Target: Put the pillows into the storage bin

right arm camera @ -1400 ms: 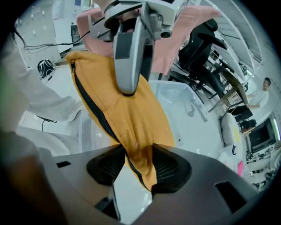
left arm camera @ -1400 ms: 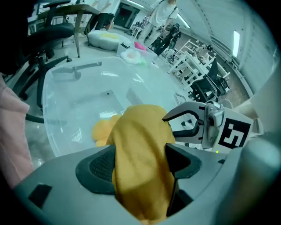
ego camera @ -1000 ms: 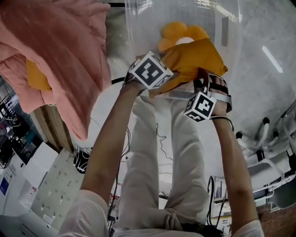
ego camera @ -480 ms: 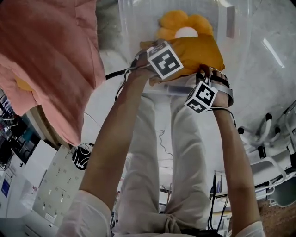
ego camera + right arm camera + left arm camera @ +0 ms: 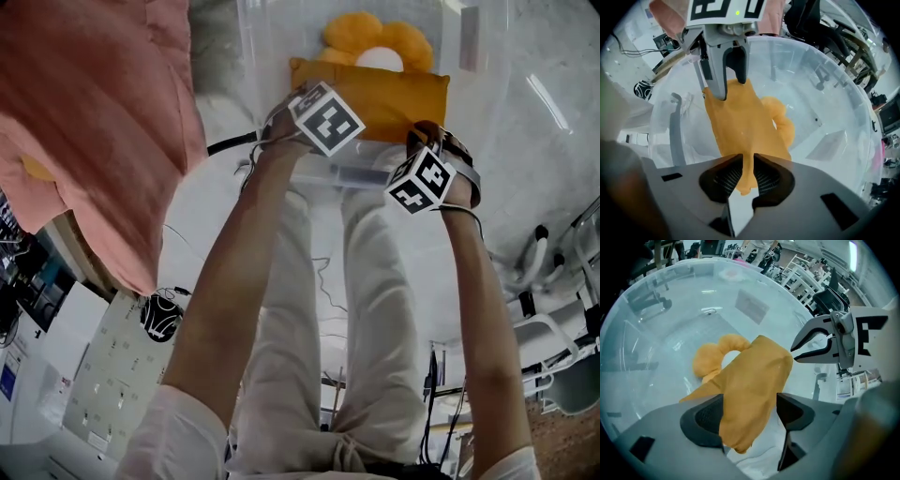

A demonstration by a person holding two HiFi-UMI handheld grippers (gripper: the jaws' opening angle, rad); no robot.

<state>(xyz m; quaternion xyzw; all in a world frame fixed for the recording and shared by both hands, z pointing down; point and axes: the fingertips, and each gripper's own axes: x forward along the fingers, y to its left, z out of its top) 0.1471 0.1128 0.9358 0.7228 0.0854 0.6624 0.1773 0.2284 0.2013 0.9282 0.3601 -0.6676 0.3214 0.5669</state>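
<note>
I was in the middle of putting the flat square orange cloth pillow (image 5: 375, 94) into the big clear plastic storage bin (image 5: 656, 333). Both my tongs held it, one at each near corner, and it hung inside the mouth of the bin, not yet down on the bottom.

My right tongs (image 5: 746, 176) had just been closing, and their pads were pinched tight on a thin edge of the orange pillow. My left tongs (image 5: 749, 416) stood wider, with a fat corner of the pillow between the pads. I think they pressed on it, but the far pad was hard to see.

A soft orange flower-shaped pillow with a white middle (image 5: 352, 33) already lay in the bin, just past the square one. A big pink soft bundle (image 5: 94, 112) hung at my left, outside the bin.

Next, I judged, I needed to go a bit lower, then open both tongs together so the pillow dropped flat inside.
</note>
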